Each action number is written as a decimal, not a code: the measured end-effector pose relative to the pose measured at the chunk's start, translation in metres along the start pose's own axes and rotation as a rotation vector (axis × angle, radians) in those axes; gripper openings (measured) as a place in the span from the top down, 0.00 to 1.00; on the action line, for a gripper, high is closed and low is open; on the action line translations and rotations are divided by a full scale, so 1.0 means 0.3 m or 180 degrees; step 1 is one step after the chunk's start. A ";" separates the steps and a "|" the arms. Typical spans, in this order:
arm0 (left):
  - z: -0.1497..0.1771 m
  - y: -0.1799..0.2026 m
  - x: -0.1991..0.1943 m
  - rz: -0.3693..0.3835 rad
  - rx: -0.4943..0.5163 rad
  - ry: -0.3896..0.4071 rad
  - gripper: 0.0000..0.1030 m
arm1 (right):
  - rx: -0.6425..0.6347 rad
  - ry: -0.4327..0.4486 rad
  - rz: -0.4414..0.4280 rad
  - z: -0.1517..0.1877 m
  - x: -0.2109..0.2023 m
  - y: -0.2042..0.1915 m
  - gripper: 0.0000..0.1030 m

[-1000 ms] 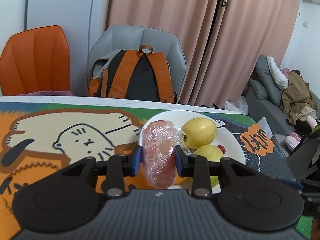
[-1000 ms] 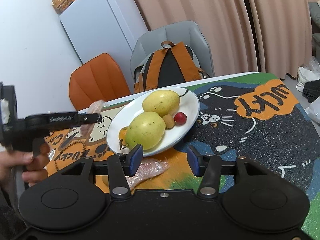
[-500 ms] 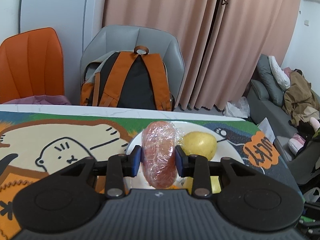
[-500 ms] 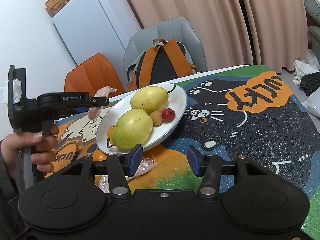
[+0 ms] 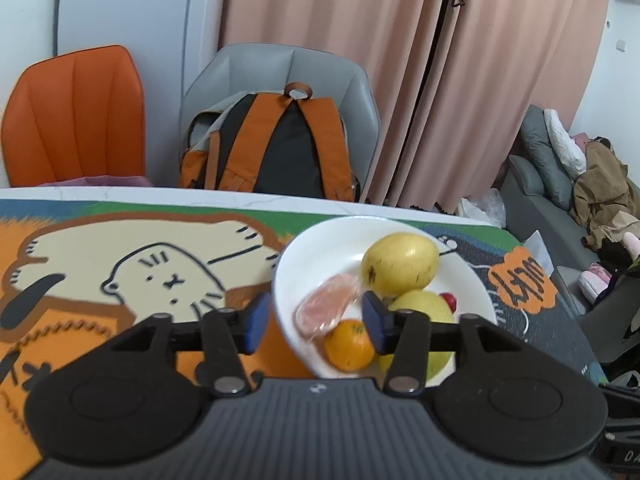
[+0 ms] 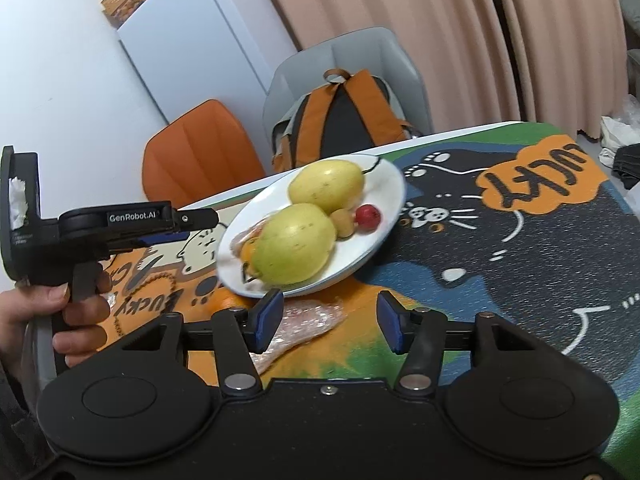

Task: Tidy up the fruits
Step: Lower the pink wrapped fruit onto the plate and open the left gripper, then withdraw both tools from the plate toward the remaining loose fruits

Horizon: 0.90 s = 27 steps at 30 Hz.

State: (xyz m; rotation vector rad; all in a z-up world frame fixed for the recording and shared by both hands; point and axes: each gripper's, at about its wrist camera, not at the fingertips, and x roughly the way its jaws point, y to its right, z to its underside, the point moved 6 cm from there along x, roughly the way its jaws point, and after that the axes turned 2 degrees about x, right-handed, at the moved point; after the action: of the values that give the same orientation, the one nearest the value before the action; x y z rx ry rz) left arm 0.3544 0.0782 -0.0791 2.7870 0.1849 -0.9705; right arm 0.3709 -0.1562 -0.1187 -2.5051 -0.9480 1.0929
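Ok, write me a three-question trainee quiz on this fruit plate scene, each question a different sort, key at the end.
1. True or false: the left gripper is shut on the wrapped pink fruit.
2. Multiple choice: what lies nearest the small red fruit on the plate? A) the orange B) the small brown fruit C) the backpack
3. Fill in: a second wrapped piece lies on the mat, in front of the plate, near the ______ gripper.

Key:
1. False; its jaws stand open and the wrapped fruit lies on the plate, against the orange.
2. B, the small brown fruit, which sits right beside it.
3. right
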 end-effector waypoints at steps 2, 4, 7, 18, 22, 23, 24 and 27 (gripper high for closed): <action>0.013 -0.011 -0.023 -0.0033 -0.0009 0.0020 0.42 | -0.0017 0.0007 0.0001 0.002 0.001 -0.015 0.44; 0.026 -0.020 -0.044 -0.0044 -0.0013 0.0037 0.36 | -0.0040 0.0003 0.0006 0.006 0.004 -0.031 0.42; 0.045 -0.035 -0.077 -0.0066 -0.0056 0.0059 0.28 | -0.0059 0.0002 -0.0008 0.010 0.004 -0.053 0.41; 0.117 -0.068 -0.168 -0.0151 -0.0202 0.0148 0.10 | -0.0154 0.0052 -0.0028 0.033 -0.007 -0.128 0.15; 0.154 -0.070 -0.187 -0.0205 -0.0233 0.0147 0.10 | -0.0133 0.0040 -0.0051 0.052 -0.004 -0.132 0.13; 0.162 -0.071 -0.191 -0.0209 -0.0253 0.0143 0.10 | -0.0129 0.0036 -0.0051 0.056 -0.004 -0.132 0.13; 0.171 -0.072 -0.195 -0.0208 -0.0278 0.0140 0.10 | -0.0126 0.0033 -0.0048 0.061 -0.005 -0.132 0.13; 0.197 -0.066 -0.201 -0.0195 -0.0311 0.0131 0.10 | -0.0117 0.0031 -0.0061 0.078 -0.010 -0.134 0.12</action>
State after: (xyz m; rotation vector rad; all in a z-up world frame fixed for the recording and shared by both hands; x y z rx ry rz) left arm 0.2684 0.0816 -0.0895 2.7281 0.3165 -0.8927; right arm 0.3338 -0.1284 -0.1148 -2.5229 -0.9962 1.0659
